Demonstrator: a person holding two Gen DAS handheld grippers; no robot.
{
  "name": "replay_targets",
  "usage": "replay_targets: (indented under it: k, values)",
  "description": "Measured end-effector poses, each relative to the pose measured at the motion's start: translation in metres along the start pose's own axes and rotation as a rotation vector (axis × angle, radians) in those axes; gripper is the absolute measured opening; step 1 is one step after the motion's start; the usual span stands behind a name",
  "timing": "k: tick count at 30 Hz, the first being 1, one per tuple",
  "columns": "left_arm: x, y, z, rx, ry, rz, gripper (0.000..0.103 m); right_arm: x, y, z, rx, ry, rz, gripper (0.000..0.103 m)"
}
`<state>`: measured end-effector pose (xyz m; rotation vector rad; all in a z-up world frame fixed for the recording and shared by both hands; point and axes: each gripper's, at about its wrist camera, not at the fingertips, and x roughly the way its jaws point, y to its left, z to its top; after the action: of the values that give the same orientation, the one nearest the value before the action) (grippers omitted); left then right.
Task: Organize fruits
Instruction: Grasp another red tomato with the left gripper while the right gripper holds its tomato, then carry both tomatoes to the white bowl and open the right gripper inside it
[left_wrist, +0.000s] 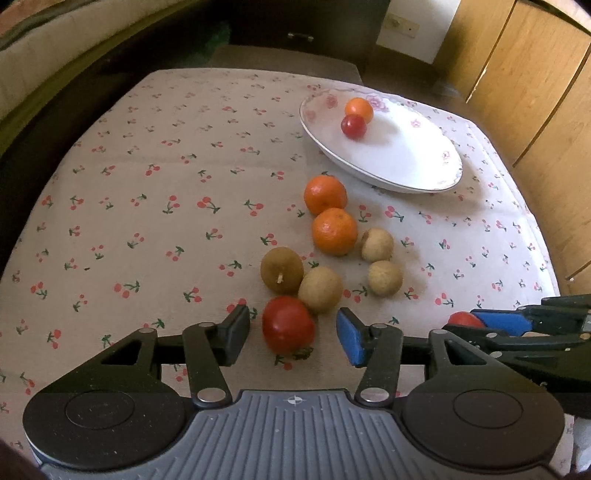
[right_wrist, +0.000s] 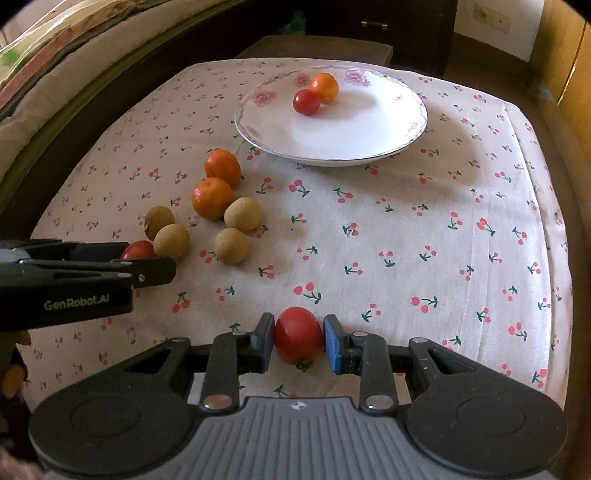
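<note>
My left gripper (left_wrist: 293, 334) stands open on the cherry-print cloth, and a red tomato (left_wrist: 288, 325) lies between its pads with a gap on each side. My right gripper (right_wrist: 299, 341) is shut on a second red tomato (right_wrist: 298, 336), low over the cloth near the front edge. Beyond the left gripper lie two mandarins (left_wrist: 325, 194) (left_wrist: 334, 230) and several round brown fruits (left_wrist: 320, 289). A white flowered plate (left_wrist: 424, 173) at the far right holds a small red tomato (left_wrist: 353, 126) and a small orange one (left_wrist: 359, 109).
The cloth-covered table (right_wrist: 424, 229) drops off at the right and far edges. A wooden cabinet (left_wrist: 535, 92) stands to the right, a dark drawer unit (right_wrist: 376, 22) behind, and a padded bench or bed (right_wrist: 55, 92) along the left.
</note>
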<state>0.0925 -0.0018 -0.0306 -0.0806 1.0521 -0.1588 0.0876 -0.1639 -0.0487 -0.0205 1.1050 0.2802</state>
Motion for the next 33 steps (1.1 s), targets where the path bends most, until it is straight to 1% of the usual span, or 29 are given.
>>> replay_targets:
  k: [4,6,10,20,27,33]
  values:
    - [0.001,-0.001,-0.001,0.010,-0.010,0.026,0.055,0.001,-0.002,0.001,0.009,0.004,0.002,0.031]
    - [0.000,-0.002,-0.001,0.007,-0.016,0.029,0.045,0.002,-0.003,0.002,0.014,0.003,0.003,0.031]
    - [0.000,-0.003,-0.002,0.004,-0.019,0.025,0.038,0.002,-0.005,0.003,0.026,0.005,0.006,0.031]
    - [-0.002,-0.006,-0.004,-0.006,-0.014,-0.003,0.038,0.003,0.001,0.001,-0.025,0.001,-0.038,0.029]
    - [-0.009,-0.012,-0.008,-0.014,-0.014,-0.012,0.038,-0.008,0.003,-0.004,-0.028,-0.008,-0.033,0.029]
    - [-0.022,-0.020,-0.009,-0.006,-0.025,-0.005,0.037,-0.028,0.007,-0.004,-0.029,-0.049,-0.020,0.029]
